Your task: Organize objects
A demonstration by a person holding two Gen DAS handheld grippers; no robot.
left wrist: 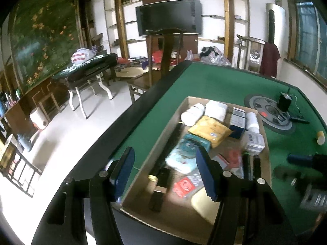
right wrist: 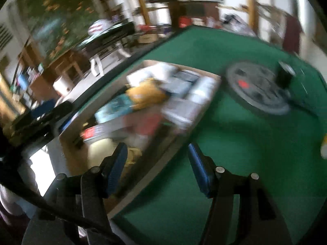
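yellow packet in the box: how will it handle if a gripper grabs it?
The yellow packet looks like a soft pouch, so probably floppy and light. It lies tilted across neighbouring items in the cardboard box, so it may sag or slide when lifted by one edge.

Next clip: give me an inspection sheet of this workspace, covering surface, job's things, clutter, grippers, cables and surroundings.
Surface: green felt table with a black rim.
Job's things: shallow cardboard tray holding a white bottle, yellow padded pouch, blue-and-white box and teal packet.
Clutter: small yellow cylinder loose on the felt; black cylinder on a grey round disc.
Grippers: left gripper and right gripper both open, nothing between them.
Cables: thin black lead by the disc.
Surroundings: dark television, wooden chair, floral painting.
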